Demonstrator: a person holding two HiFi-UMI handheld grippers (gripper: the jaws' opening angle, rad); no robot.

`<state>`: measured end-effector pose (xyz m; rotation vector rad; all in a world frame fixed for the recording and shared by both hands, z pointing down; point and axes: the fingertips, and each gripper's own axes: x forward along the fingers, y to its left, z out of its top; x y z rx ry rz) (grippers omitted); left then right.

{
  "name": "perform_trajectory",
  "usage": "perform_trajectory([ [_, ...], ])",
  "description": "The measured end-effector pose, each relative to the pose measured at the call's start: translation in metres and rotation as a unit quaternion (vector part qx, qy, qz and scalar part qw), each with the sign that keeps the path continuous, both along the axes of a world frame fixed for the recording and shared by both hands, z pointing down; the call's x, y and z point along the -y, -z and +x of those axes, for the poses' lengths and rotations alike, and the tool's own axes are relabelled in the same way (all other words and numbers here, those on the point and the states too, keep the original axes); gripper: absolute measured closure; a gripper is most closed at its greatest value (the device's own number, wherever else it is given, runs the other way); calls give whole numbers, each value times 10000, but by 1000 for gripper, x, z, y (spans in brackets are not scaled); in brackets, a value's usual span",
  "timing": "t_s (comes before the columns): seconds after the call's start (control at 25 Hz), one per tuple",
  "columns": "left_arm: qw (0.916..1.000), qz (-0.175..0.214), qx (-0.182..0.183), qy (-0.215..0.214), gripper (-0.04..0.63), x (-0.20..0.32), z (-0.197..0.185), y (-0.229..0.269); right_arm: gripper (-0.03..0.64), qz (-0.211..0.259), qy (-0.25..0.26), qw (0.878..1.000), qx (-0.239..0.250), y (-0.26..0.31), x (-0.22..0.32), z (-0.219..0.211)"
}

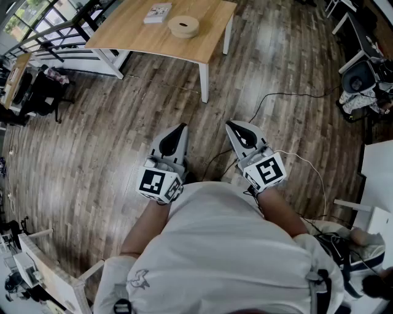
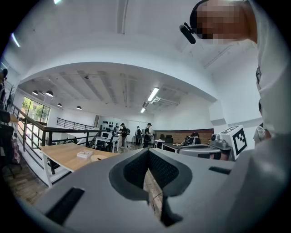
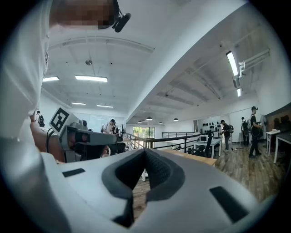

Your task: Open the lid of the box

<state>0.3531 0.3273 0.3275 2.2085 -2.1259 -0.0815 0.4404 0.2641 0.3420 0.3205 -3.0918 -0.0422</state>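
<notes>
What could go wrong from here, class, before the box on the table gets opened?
A cable trails over the floor ahead of the person: a possible trip.
The left gripper and right gripper are both shut, so neither can grip a lid yet.
A flat white box and a round tan thing lie close together: easily confused.

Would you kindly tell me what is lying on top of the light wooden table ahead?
A round tan box and a flat white packet sit on the light wooden table. The box's closed top hides anything inside it.
</notes>
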Motion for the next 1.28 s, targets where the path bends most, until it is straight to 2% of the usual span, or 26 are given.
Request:
perform_trajectory([
  [0.4, 10000, -35, -72, -13, 591, 5, -27, -10, 614, -23, 5, 10000, -23, -8, 7, -25],
  [0.64, 9999, -18, -163, -32, 591, 15, -64, -12, 614, -6, 4, 9999, -141, -10, 16, -61],
  [0.84, 9997, 27, -202, -102, 591, 23, -115, -15, 614, -17, 22, 9998, -186, -11, 21, -112],
  [1.12, 9992, 33, -223, -331, 591, 33, -206, 2, 612, 55, 54, 9997, -245, 2, 16, -209],
  [1.28, 9986, 46, -247, -461, 591, 36, -238, 8, 612, 5, -39, 9997, -228, 9, 18, -240],
])
